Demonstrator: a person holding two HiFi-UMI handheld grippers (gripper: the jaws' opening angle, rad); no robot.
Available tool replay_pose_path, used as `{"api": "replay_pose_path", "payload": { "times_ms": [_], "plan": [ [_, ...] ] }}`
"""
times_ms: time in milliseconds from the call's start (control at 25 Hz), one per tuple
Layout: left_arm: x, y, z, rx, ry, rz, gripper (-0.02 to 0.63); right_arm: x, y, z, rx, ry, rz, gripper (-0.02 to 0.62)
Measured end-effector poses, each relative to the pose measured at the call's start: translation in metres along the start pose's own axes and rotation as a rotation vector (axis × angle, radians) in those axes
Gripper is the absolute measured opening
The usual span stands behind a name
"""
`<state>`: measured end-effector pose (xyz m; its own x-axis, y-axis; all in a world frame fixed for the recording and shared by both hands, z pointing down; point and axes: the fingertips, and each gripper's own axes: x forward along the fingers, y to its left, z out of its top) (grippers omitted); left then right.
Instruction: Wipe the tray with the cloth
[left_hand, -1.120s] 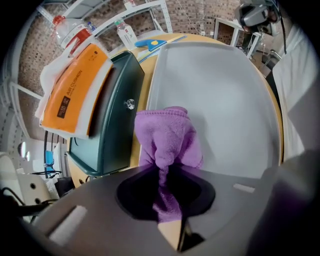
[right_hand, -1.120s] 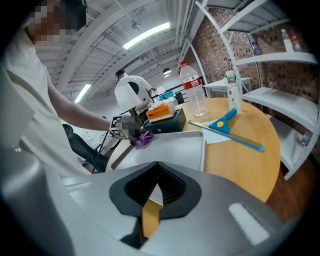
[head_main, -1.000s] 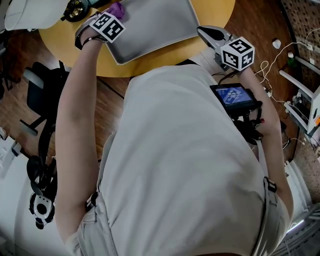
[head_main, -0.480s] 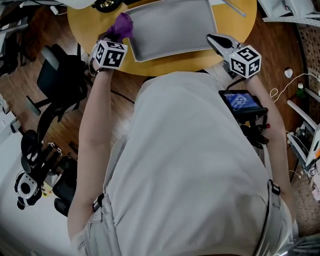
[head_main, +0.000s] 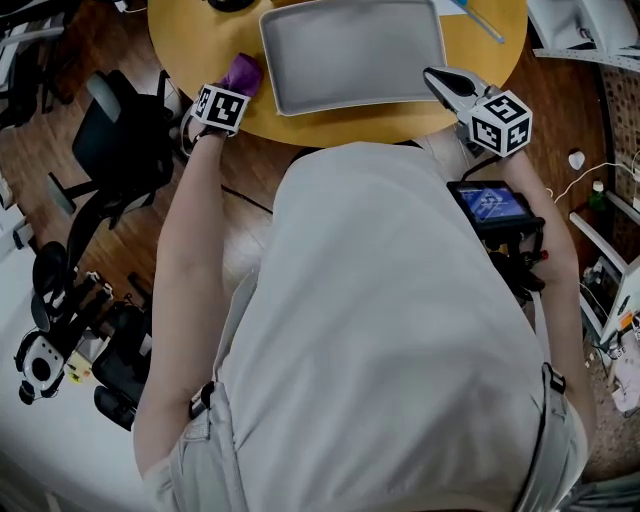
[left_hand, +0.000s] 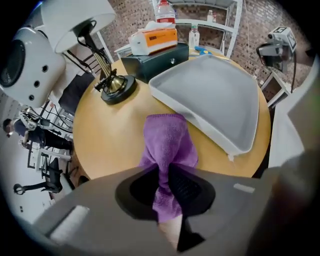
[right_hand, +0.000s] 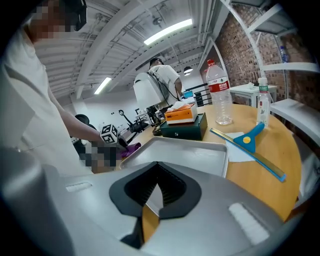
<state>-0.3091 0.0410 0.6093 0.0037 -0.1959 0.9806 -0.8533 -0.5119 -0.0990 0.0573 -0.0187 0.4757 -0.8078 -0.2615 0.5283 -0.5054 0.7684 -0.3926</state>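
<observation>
The grey tray (head_main: 350, 55) lies on the round yellow table (head_main: 190, 45). My left gripper (head_main: 238, 88) points down at the table just left of the tray, shut on the purple cloth (head_main: 244, 70). In the left gripper view the cloth (left_hand: 167, 140) hangs bunched between the jaws of the left gripper (left_hand: 162, 172) over bare tabletop, with the tray (left_hand: 215, 95) to its right. My right gripper (head_main: 434, 74) hovers at the tray's near right corner. In its own view the right gripper (right_hand: 156, 187) has its jaws together with nothing between them, above the tray (right_hand: 185, 152).
A lamp base (left_hand: 115, 87) and a dark box (left_hand: 155, 62) with an orange tissue box (left_hand: 155, 37) stand beyond the tray. A blue squeegee (right_hand: 250, 140), a water bottle (right_hand: 218, 95) and a small bottle (right_hand: 261, 107) sit at the right. Office chairs (head_main: 130, 150) stand left of the table.
The left gripper has carried the cloth off the tray's far left corner to the tabletop beside the tray's left edge, and it has rolled. The right gripper stays by the near right corner.
</observation>
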Motion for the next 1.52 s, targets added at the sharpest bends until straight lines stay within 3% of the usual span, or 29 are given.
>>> {"api": "replay_pose_path", "payload": {
  "times_ms": [160, 320, 480, 600, 720, 920, 1080, 1240, 1520],
  "plan": [
    [0.018, -0.004, -0.008, 0.004, 0.04, -0.023, 0.055, -0.003, -0.004, -0.003, 0.011, 0.002, -0.019, 0.003],
    [0.02, -0.005, -0.009, 0.026, 0.016, 0.005, 0.055, -0.006, -0.006, -0.006, 0.014, -0.001, -0.028, 0.003],
    [0.018, -0.008, -0.013, -0.008, -0.014, 0.008, 0.077, -0.007, -0.007, -0.002, 0.002, -0.014, -0.018, 0.003],
    [-0.001, -0.007, -0.005, -0.083, -0.121, 0.019, 0.221, -0.007, -0.007, 0.004, -0.004, -0.027, -0.008, 0.003],
    [-0.046, -0.009, 0.019, -0.132, -0.309, 0.061, 0.227, -0.007, -0.007, 0.01, -0.016, -0.039, 0.0, 0.003],
    [-0.128, -0.049, 0.078, -0.222, -0.721, -0.086, 0.084, -0.009, -0.003, 0.039, -0.041, -0.103, 0.019, 0.003],
    [-0.181, -0.079, 0.123, -0.234, -0.918, -0.162, 0.002, -0.015, 0.01, 0.077, -0.091, -0.197, 0.091, 0.003],
    [-0.208, -0.089, 0.148, -0.236, -1.009, -0.196, 0.002, -0.015, 0.029, 0.096, -0.18, -0.227, 0.142, 0.0],
    [-0.201, -0.093, 0.148, -0.233, -0.988, -0.206, 0.002, -0.012, 0.037, 0.093, -0.21, -0.216, 0.155, 0.0]
  ]
}}
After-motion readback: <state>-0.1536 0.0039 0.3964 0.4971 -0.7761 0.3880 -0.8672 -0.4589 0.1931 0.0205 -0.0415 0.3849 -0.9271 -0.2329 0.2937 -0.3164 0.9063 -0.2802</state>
